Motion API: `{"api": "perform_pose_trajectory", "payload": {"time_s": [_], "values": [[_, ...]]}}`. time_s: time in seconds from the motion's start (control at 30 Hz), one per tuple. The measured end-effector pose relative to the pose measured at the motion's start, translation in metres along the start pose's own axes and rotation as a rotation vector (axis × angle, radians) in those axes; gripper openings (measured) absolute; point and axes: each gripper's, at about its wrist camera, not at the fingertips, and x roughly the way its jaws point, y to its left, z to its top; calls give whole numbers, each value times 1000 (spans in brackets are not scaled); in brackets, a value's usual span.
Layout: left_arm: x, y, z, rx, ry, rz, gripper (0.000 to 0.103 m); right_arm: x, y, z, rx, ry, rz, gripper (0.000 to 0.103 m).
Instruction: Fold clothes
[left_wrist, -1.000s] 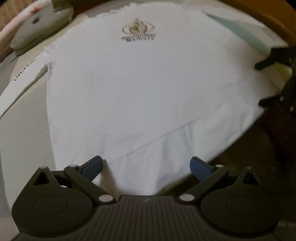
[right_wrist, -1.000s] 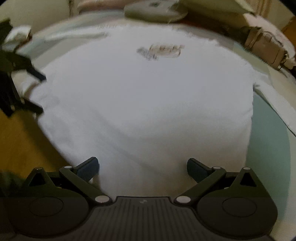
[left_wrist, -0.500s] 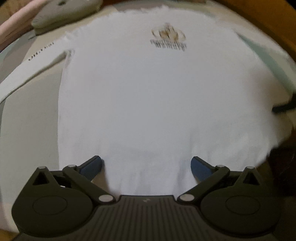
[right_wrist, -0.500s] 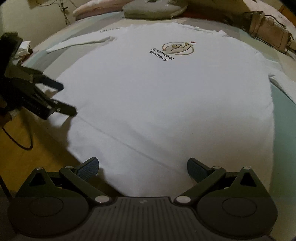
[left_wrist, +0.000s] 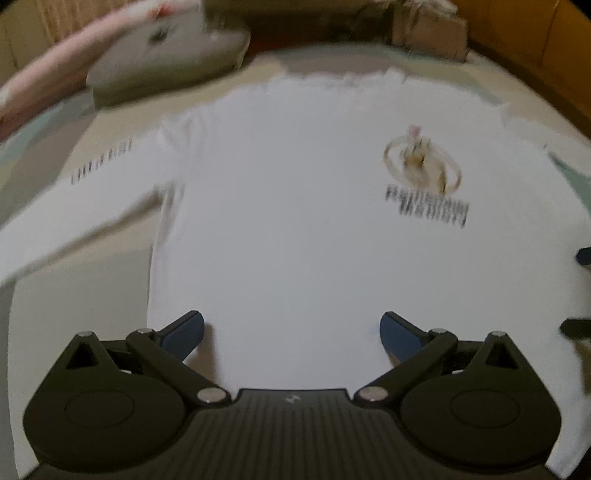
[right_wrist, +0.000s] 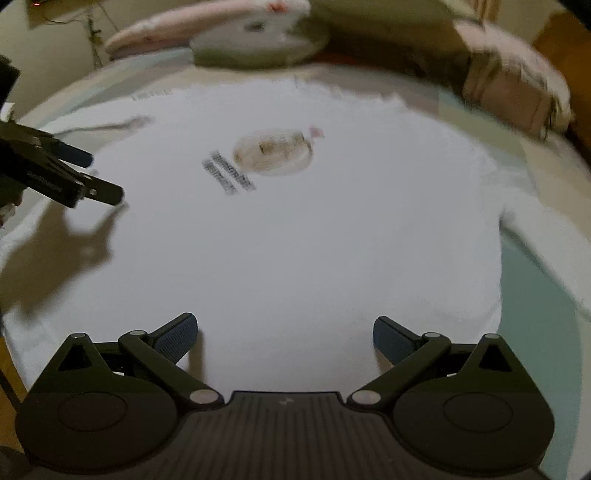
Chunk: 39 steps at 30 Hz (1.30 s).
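Note:
A white long-sleeved shirt (left_wrist: 295, 229) lies flat on the bed, front up, with a round gold emblem and dark lettering (left_wrist: 424, 173) on the chest. Its left sleeve (left_wrist: 74, 206) stretches out to the left. My left gripper (left_wrist: 291, 332) hovers open over the shirt's lower left part, nothing between its fingers. In the right wrist view the same shirt (right_wrist: 314, 229) fills the frame, and my right gripper (right_wrist: 284, 336) hangs open above its lower middle. The left gripper (right_wrist: 96, 177) shows there at the left edge, casting a shadow on the cloth.
A grey cushion (left_wrist: 166, 66) and a pink pillow (left_wrist: 55, 74) lie at the head of the bed. A tan bag (right_wrist: 517, 92) sits at the far right. Pale green bedding (right_wrist: 535, 314) shows beside the shirt's right side. Both views are blurred.
Both grippers have moved forward over the shirt, away from its hem toward the chest. The left view has swung left, so the emblem now sits at the right. Both stay open.

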Motion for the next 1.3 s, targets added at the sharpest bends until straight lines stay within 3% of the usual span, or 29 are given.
{"api": "perform_pose_trajectory", "payload": {"time_s": [0.17, 0.27, 0.4, 0.6, 0.7, 0.8, 0.93, 1.17, 1.3], "values": [[-21, 4, -29, -108, 82, 17, 102, -17, -4, -24, -17, -18, 2, 103], [-29, -2, -23, -92, 88, 49, 101, -22, -4, -29, -22, -13, 6, 103], [-28, -3, 12, -106, -17, 59, 101, -20, -4, -24, -34, 4, 11, 103], [15, -3, 72, -90, -118, 42, 101, -18, -4, -22, -44, 18, 15, 103], [33, -3, 78, -80, -104, 27, 101, -18, -3, -21, -41, 28, 7, 103], [44, 1, 64, -109, -28, 19, 102, -16, -2, -18, -34, 46, -1, 103], [32, 14, 53, -133, -1, 2, 102, -12, -2, -15, -27, 78, -9, 103], [32, 57, 100, -157, -144, 2, 102, -2, 0, -2, -3, 163, -35, 103], [58, 92, 120, -206, -158, 73, 102, 2, 0, 4, 1, 217, -40, 103]]}}
